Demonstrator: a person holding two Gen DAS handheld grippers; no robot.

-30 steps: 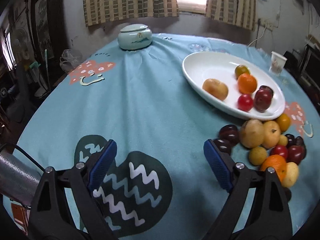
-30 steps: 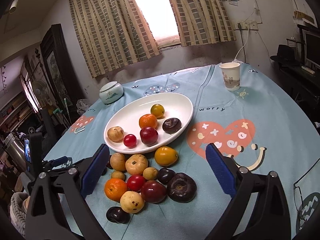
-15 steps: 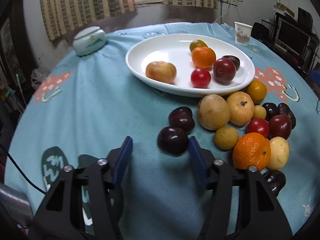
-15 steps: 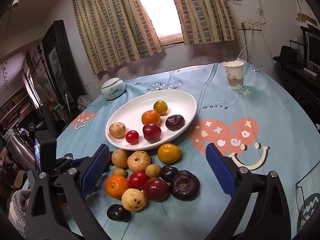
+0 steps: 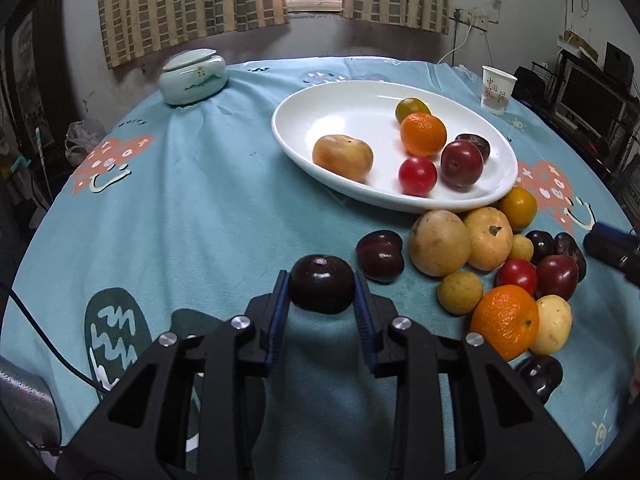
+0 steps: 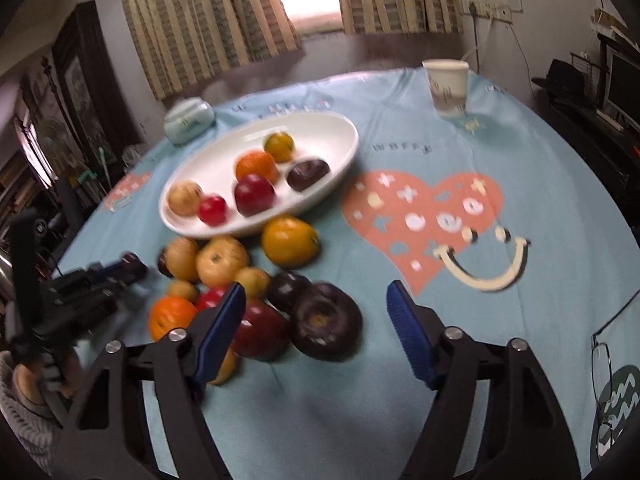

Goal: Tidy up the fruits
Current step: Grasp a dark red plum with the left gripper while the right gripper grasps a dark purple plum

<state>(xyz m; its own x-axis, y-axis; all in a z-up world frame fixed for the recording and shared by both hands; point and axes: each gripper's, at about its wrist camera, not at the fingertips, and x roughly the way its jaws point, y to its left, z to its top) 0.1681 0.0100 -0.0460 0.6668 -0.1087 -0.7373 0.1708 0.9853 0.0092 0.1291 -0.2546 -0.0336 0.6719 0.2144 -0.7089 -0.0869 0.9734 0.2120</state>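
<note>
My left gripper (image 5: pixel 321 294) is shut on a dark plum (image 5: pixel 321 284) low over the blue tablecloth, left of the loose fruit pile (image 5: pixel 492 264). The white oval plate (image 5: pixel 320 120) beyond holds several fruits, among them an orange (image 5: pixel 423 134) and a red plum (image 5: pixel 461 163). In the blurred right wrist view my right gripper (image 6: pixel 316 312) is open, its fingers either side of a large dark wrinkled fruit (image 6: pixel 326 327) beside a red plum (image 6: pixel 260 334). The plate (image 6: pixel 340 152) lies beyond, and the left gripper (image 6: pixel 96 280) shows at the left.
A pale green lidded jar (image 5: pixel 193 76) stands at the back left and a paper cup (image 5: pixel 497 90) at the back right of the round table. Glasses (image 6: pixel 602 364) lie near the right edge.
My left gripper has closed on the dark plum it was straddling. My right gripper has moved forward and down toward the fruit pile and narrowed a little; its view is now blurred.
</note>
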